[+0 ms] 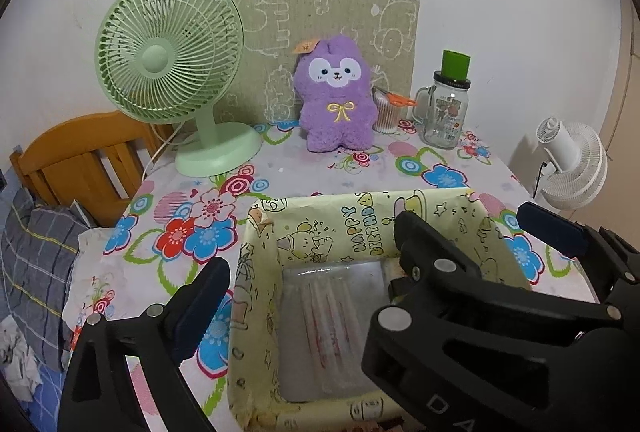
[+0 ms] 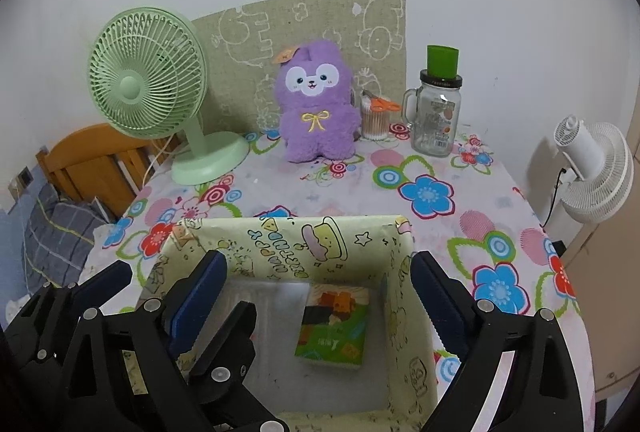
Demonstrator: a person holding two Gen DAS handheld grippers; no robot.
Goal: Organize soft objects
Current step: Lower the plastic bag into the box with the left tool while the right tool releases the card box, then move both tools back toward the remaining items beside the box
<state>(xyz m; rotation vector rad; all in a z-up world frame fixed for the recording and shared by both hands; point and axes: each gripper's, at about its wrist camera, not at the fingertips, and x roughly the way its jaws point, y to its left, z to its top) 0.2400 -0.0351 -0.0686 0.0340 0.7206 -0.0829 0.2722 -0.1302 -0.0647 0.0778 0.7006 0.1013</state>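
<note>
A yellow cartoon-paper box (image 1: 260, 272) (image 2: 280, 236) stands at the near edge of the flowered table. A green tissue pack (image 2: 334, 328) lies flat on its floor, beside a clear plastic pack (image 1: 332, 324). Both grippers hover over the box. My left gripper (image 1: 320, 268) (image 2: 184, 290) is open, and its right finger is hidden behind the other gripper. My right gripper (image 2: 320, 264) (image 1: 468, 220) is open above the tissue pack and holds nothing. A purple plush toy (image 1: 336, 99) (image 2: 316, 103) sits upright at the back of the table, far from both.
A green desk fan (image 1: 168, 71) (image 2: 148, 91) stands back left. A glass jar with a green lid (image 1: 446, 103) (image 2: 436, 111) and a cup of swabs with orange scissors (image 2: 376, 119) stand back right. A white fan (image 2: 596, 171) is off the right edge, a wooden bed frame (image 1: 80, 159) off the left.
</note>
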